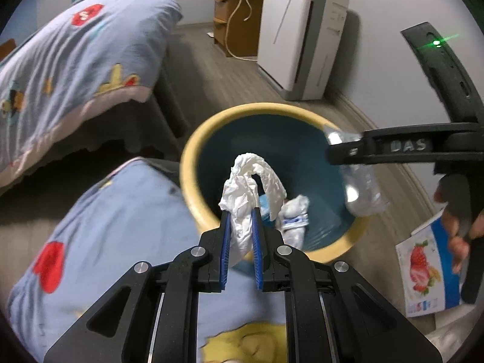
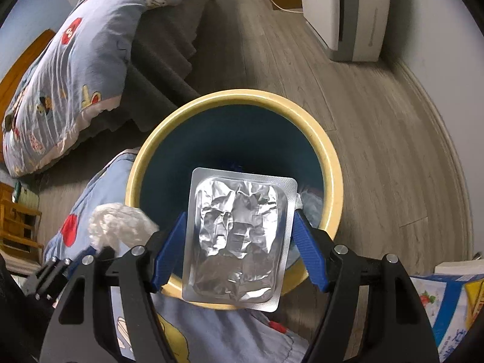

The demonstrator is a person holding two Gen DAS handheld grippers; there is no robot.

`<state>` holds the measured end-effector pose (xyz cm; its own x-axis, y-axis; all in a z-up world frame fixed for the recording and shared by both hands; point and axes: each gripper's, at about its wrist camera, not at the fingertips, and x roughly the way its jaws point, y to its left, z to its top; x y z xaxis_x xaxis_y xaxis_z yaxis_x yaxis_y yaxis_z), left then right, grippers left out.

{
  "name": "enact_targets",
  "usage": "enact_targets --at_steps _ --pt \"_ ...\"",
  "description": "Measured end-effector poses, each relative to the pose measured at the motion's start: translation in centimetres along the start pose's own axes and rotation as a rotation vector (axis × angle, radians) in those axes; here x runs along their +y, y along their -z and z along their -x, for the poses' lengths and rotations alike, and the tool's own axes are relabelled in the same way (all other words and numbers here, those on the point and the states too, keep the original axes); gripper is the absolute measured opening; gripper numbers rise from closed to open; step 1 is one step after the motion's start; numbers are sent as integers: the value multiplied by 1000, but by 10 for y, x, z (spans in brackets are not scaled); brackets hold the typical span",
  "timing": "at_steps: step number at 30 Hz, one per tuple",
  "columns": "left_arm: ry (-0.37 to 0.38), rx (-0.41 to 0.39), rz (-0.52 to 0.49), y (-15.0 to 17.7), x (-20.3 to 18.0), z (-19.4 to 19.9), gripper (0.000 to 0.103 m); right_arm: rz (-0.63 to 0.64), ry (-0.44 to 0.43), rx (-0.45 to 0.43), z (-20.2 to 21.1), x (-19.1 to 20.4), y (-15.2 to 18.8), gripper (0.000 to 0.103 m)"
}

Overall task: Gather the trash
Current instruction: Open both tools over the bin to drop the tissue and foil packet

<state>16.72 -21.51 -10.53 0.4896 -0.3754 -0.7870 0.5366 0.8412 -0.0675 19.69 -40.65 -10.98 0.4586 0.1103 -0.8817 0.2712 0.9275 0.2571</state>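
— Over the bin (image 2: 331,163), which step is this?
— The drop, I'd judge. The left gripper (image 1: 241,211) is clamped on a crumpled white tissue (image 1: 246,181); the right gripper (image 2: 239,227) pinches a foil blister pack (image 2: 239,236) across its width, both above the opening.
— Next move?
— Probably spreading both jaws so each piece falls clear of the yellow rim.
— Anything inside?
— A balled white wrapper (image 1: 295,214) and something blue lie at the bottom.

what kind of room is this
Most likely a bedroom: a bed with a cartoon-print quilt, a wooden nightstand by the wall, and a yellow-rimmed bin on wood flooring.
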Motion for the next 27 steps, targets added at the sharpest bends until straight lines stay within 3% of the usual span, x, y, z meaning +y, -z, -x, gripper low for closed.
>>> enact_targets --at_steps 4,6,8,14,17,19,21,25,27 --pt "-6 -27 11 -4 -8 -8 21 -41 -23 -33 -2 -3 -6 71" --pt "-13 -34 18 -4 -8 -10 42 -58 -22 -55 -1 -6 -8 82" --pt "-19 -34 18 -4 -9 -11 52 -73 -21 -69 0 -11 -10 83" --pt "-39 -18 36 -3 -4 -5 53 -94 -18 -60 7 -21 -11 83" --pt "-55 -23 38 -5 -4 15 72 -30 -22 -41 18 -15 -8 90" --pt "-68 -36 40 -9 -4 35 78 45 3 -28 30 -7 -2 92" --pt "-67 -46 64 -10 -3 55 95 101 20 -40 45 -2 6 97" --pt "-68 -69 96 -8 -6 96 97 163 27 -100 85 -1 25 97" --pt "-115 -72 72 -6 -14 114 98 187 34 -128 100 -3 37 97"
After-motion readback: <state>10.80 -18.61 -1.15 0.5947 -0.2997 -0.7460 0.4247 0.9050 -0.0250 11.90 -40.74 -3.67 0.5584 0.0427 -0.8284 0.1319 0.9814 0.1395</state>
